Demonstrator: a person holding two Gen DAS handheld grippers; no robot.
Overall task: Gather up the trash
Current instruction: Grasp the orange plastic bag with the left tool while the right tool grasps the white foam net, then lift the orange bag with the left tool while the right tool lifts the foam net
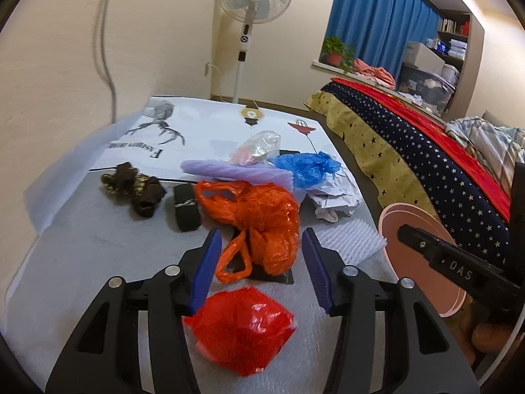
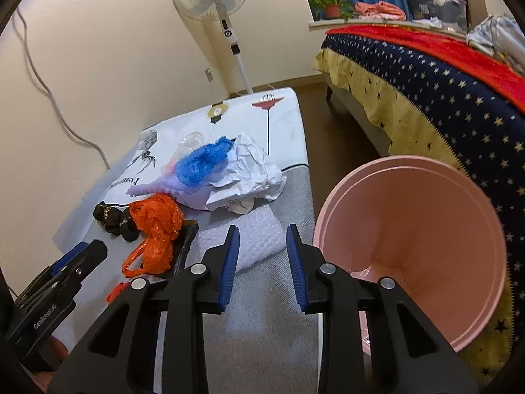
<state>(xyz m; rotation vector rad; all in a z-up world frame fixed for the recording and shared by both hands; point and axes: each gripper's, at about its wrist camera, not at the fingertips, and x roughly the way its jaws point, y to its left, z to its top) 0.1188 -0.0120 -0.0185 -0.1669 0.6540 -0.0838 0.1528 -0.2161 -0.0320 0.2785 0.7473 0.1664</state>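
Note:
Trash lies on a low table (image 1: 82,246): an orange plastic bag (image 1: 259,220) (image 2: 156,226), a red plastic piece (image 1: 242,325), a blue plastic bag (image 1: 305,167) (image 2: 203,162), crumpled white paper (image 1: 334,197) (image 2: 249,174), a purple foam sheet (image 1: 229,170) and white bubble wrap (image 2: 252,239). My left gripper (image 1: 261,239) is open and empty, just above the orange bag. My right gripper (image 2: 262,236) is open and empty over the bubble wrap. A pink bin (image 2: 413,246) (image 1: 423,256) stands right of the table.
A dark crumpled wrapper (image 1: 131,187) and a black strap roll (image 1: 185,207) lie left of the orange bag. A clear plastic bag (image 1: 259,146) sits further back. A bed with a starred cover (image 2: 426,75) runs along the right. A standing fan (image 1: 252,16) is behind.

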